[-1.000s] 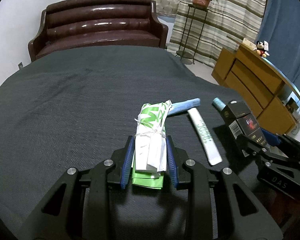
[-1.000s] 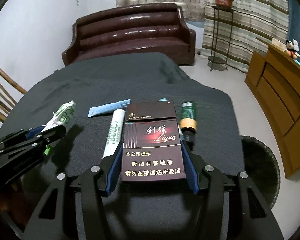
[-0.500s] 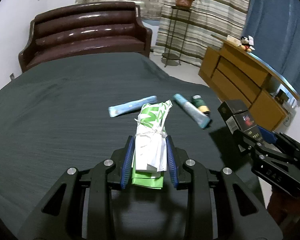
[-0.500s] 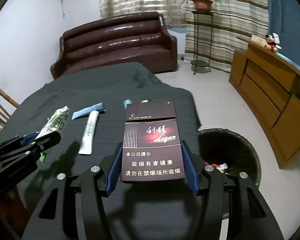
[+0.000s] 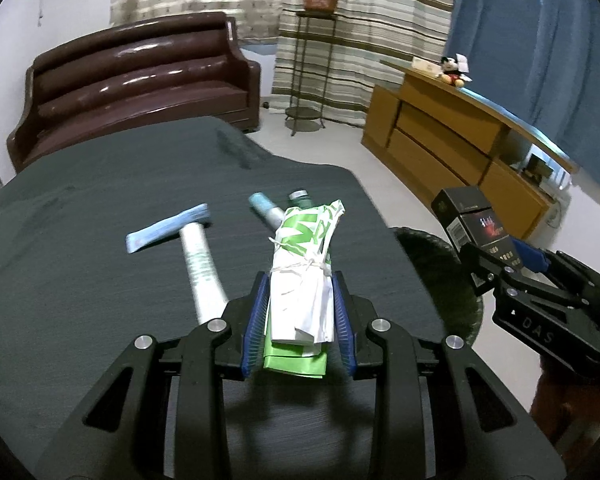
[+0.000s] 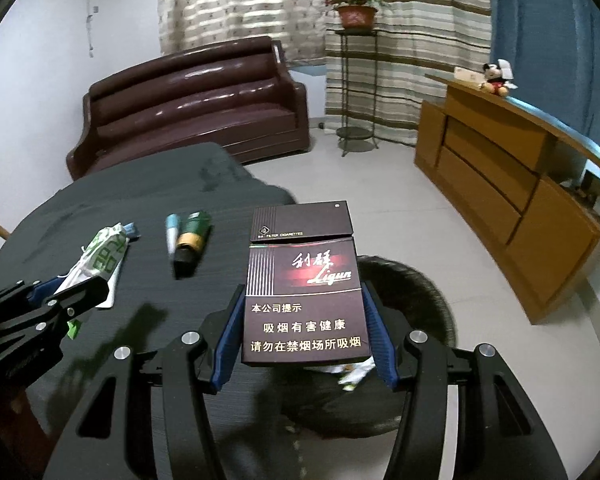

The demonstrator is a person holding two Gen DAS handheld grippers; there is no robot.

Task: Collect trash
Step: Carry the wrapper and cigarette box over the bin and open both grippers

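cigarette pack (image 6: 304,300) clamped in right gripper (image 6: 304,344), above bin (image 6: 420,300).

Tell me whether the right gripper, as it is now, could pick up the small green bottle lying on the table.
Probably not yet. The right gripper is shut on a cigarette pack, so its jaws are full. The green bottle lies in the open on the table with nothing covering it; the pack would have to go first.

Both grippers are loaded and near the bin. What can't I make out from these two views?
- Black woven bin, right wrist view: contents mostly hidden behind the dark cigarette pack.
- Same bin, left wrist view: only its rim shows.
- White tube, left wrist view: print blurred.
- Green-and-white tied wrapper bundle: contents unseen.
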